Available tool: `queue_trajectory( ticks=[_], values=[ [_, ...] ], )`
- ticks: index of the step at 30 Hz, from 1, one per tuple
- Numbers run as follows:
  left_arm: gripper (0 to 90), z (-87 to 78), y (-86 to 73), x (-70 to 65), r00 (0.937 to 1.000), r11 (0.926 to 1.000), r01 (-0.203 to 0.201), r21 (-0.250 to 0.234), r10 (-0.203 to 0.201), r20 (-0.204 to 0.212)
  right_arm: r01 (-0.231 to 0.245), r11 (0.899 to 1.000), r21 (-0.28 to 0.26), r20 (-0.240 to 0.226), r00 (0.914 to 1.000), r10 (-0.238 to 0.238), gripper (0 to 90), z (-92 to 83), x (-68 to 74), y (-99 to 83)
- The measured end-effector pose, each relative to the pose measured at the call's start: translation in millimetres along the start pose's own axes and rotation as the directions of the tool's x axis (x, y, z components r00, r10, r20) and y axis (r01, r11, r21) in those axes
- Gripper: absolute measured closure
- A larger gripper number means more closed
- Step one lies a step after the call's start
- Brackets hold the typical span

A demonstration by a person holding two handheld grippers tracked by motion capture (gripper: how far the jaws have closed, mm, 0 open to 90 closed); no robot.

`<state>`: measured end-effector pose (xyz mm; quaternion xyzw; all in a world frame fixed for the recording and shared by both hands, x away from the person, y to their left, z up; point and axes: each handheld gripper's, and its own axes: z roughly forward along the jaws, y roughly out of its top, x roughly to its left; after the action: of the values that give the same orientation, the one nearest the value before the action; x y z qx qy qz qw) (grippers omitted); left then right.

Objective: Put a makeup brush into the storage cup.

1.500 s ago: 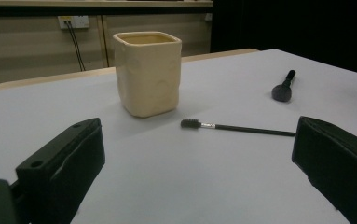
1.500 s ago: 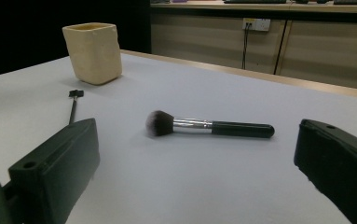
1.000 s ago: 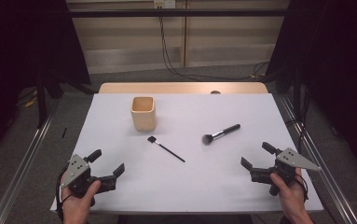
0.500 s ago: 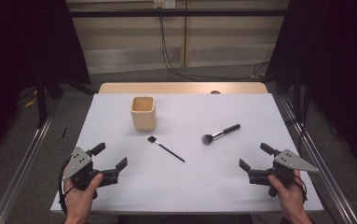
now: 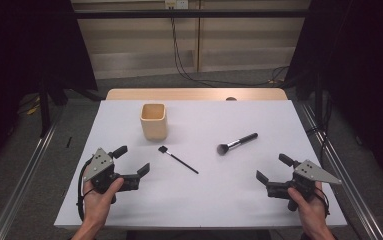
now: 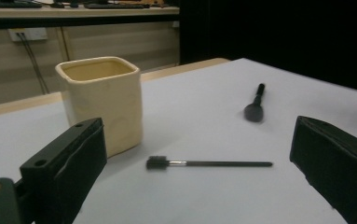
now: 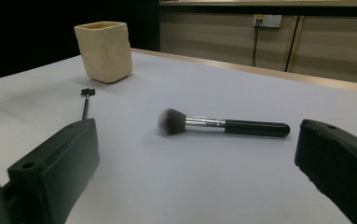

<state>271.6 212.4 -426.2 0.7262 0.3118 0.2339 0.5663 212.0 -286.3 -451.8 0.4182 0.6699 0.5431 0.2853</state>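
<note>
I take the cream cup (image 5: 153, 121) as my landmark; it stands upright on the white table (image 5: 219, 200), toward the far left of the sheet. The thin brush (image 5: 178, 159) lies flat just in front of the cup and a little to its right, its small dark head nearest the cup and its slim handle running away toward my side. In the left gripper view the thin brush (image 6: 204, 163) lies crosswise between my two jaws, with the cup (image 6: 102, 102) close behind its head.

The fat powder brush (image 5: 237, 143) lies flat farther right of the cup, well apart from it, bristles pointing back toward the thin brush and its black handle angled toward the far right. In the right gripper view the powder brush (image 7: 223, 124) lies straight ahead, the cup (image 7: 104, 44) far off behind it.

My left gripper (image 5: 133, 163) hovers in front of the cup, near the table's front left, jaws spread wide and holding nothing. My right gripper (image 5: 273, 168) sits far to the right of the cup, near the front right edge, jaws likewise spread and empty.
</note>
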Motion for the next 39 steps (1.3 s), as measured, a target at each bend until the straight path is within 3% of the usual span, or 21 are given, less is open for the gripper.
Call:
queue_trajectory(
  ticks=[3,5,12,23,27,28,32,34,39],
  values=[
    [3.8,4.0,0.2,1.1,0.9993,0.9995,0.028,-0.013,-0.028,0.023,0.004,1.000,-0.001,-0.001,1.0000,-0.004,0.0,0.3,-0.3,-0.1],
    [3.8,9.8,3.3,1.0,0.9998,0.9998,0.002,-0.018,-0.002,0.022,-0.001,1.000,0.000,-0.002,1.0000,0.001,0.0,1.2,-0.5,-0.1],
    [3.8,25.2,8.0,1.2,0.9992,0.9998,-0.020,-0.007,0.020,0.034,0.002,1.000,0.000,-0.003,1.0000,-0.002,0.0,1.1,-0.5,-0.3],
    [3.5,45.1,18.3,5.6,0.9991,0.9999,-0.011,-0.001,0.011,0.041,0.000,1.000,0.004,-0.010,0.9999,0.000,0.0,1.7,-0.1,-0.4],
    [3.5,51.2,18.6,6.4,0.9983,0.9997,-0.022,0.012,0.021,0.054,0.000,1.000,0.004,-0.010,0.9999,0.000,0.0,1.6,0.0,-0.3],
    [3.5,55.7,20.1,6.5,0.9972,0.9997,-0.015,0.018,0.013,0.074,0.000,1.000,0.007,-0.012,0.9999,0.000,0.0,1.7,0.0,-0.3],
    [3.5,62.9,23.9,3.4,0.9975,0.9997,-0.018,0.018,0.017,0.068,0.002,1.000,0.007,-0.017,0.9999,-0.002,0.0,1.9,0.3,-0.3],
    [3.4,69.6,25.7,0.5,0.9962,0.9991,-0.035,0.024,0.033,0.080,0.002,1.000,0.008,-0.017,0.9998,-0.002,0.0,1.8,0.3,-0.4],
    [2.4,77.7,29.1,1.6,0.9948,0.9993,-0.030,0.022,0.028,0.098,-0.003,1.000,0.006,-0.018,0.9998,0.003,0.0,1.8,-0.1,-0.4]
  ],
)
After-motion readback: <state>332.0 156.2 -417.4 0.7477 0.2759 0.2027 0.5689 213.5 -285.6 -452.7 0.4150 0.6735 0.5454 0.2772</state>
